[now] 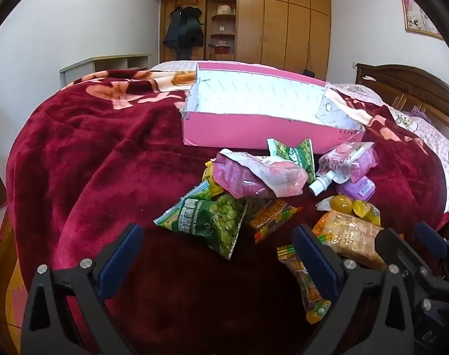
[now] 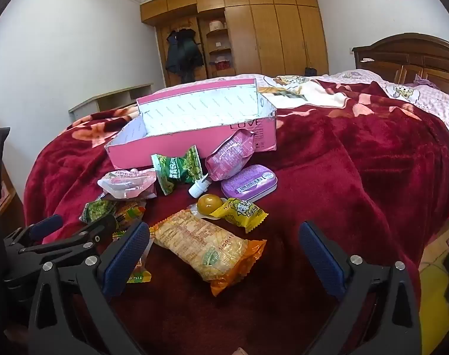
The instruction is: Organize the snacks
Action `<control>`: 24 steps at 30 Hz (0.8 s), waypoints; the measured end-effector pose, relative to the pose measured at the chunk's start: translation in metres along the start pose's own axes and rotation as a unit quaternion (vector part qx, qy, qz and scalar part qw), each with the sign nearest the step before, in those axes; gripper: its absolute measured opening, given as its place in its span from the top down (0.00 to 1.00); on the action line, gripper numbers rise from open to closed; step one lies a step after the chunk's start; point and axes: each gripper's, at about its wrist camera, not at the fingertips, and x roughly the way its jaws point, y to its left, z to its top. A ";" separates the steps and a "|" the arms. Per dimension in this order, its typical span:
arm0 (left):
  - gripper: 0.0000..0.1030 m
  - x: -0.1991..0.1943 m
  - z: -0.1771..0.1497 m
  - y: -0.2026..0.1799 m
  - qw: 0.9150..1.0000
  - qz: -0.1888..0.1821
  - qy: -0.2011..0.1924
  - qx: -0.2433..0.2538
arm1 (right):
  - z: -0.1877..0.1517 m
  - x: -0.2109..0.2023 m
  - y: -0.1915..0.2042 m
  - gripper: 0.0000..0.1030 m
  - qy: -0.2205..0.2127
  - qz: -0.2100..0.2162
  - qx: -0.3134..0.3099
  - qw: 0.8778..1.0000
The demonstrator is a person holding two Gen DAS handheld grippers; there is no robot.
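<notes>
**Snacks loose on the blanket, box empty, both jaws spread**

Nearest my right gripper (image 2: pixel 224 254): the orange cracker pack (image 2: pixel 208 250), lying flat on the red blanket (image 2: pixel 357 183), slantwise between my two blue pads (image 2: pixel 125 256). Pads stand wide apart, nothing pinched; whether the left pad touches the pack's near end I cannot tell.

My left gripper (image 1: pixel 215 260) also stands spread and empty. Just ahead of it: a green pea packet (image 1: pixel 215 222), partly raised off the blanket. A yellow-green candy wrapper (image 1: pixel 308 290) lies under the right-side pad.

Rest of the pile, right view, further out:
- yellow wrapped sweet (image 2: pixel 239 211) touching a round amber jelly cup (image 2: pixel 209 202)
- purple tin (image 2: pixel 248 183), flat
- pink spout pouch (image 2: pixel 232 155), leaning on the front wall of the pink box (image 2: pixel 195 151), white cap down
- second green packet (image 2: pixel 177 171), standing against the box
- crumpled pink bag (image 2: pixel 127 185) to the left

The box is open at the top, and what I can see of its inside is bare. It sits beyond the pile, near.

Judgement: the sorting is at its start, first pick in hand. The cracker pack is the likely target. Next move calls for lowering the right jaws astride the pack's narrow width, closing gently since crackers will crush, then carrying it forward over the front wall. Film wrapper may slip; the soft blanket gives under pressure.
</notes>
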 end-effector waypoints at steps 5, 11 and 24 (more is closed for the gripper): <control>0.00 0.000 0.000 0.000 1.000 0.002 0.001 0.001 | 0.000 0.000 0.000 0.00 0.001 0.000 0.000 1.000; 0.00 0.004 -0.001 0.001 1.000 0.002 0.000 -0.007 | 0.000 -0.001 0.001 0.00 0.002 0.000 0.000 1.000; 0.00 0.005 -0.003 0.004 1.000 0.001 0.006 -0.004 | -0.003 0.002 0.002 0.00 0.007 0.002 0.002 1.000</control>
